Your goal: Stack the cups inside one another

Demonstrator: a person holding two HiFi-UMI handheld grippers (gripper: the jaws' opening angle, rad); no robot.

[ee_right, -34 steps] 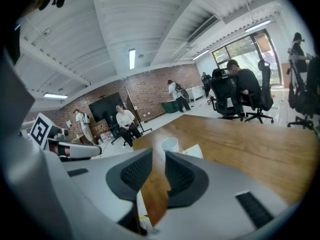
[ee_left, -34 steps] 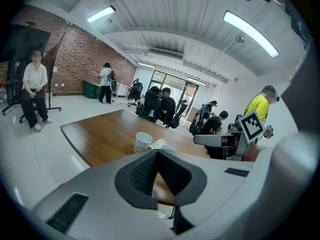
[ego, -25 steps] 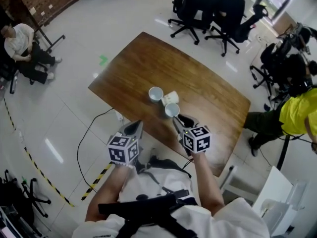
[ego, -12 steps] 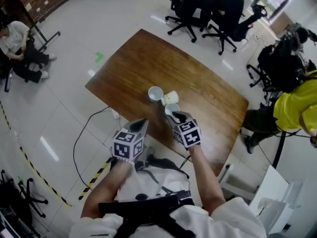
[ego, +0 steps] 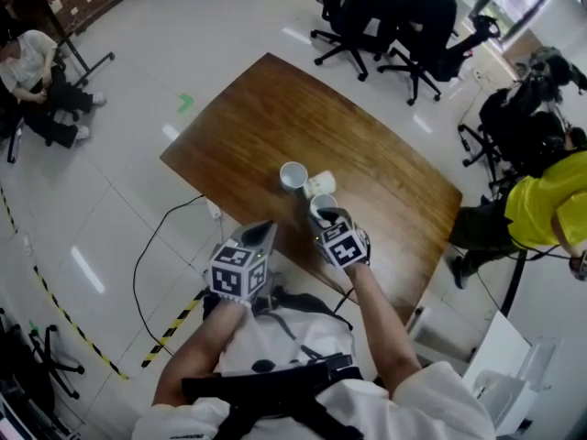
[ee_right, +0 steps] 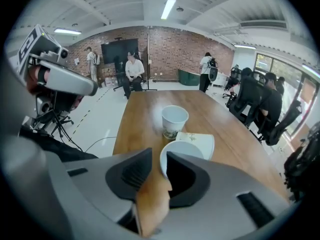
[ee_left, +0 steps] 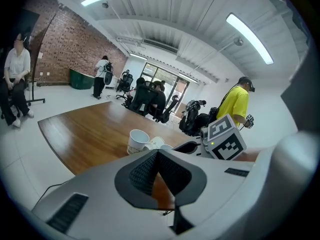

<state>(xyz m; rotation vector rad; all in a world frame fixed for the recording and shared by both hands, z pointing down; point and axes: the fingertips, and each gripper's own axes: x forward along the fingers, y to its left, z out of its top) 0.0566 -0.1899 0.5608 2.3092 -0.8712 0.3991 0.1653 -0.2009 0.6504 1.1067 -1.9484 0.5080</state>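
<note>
Brown wooden table [ego: 257,126] bearing three white paper cups near its front edge; the far white paper cup [ego: 293,175] stands upright, mouth up; just beside it to the right, the tipped white paper cup [ego: 320,185] lies on its side, touching or nearly touching it; the near white paper cup [ego: 321,203] stands upright in front of the tipped one, closest to the person. Right gripper [ego: 323,216] angled steeply down over the near cup; in the right gripper view its jaws straddle the near-side wall of that cup [ee_right: 182,149], one jaw outside and one inside the mouth; the jaws have just been closing, yet a strip of table shows between the outer pad and the wall, so the grip is not made. Left gripper [ego: 260,232] held off the table's front edge, well apart from the cups; its jaws meet, with nothing between them [ee_left: 157,156].
</note>
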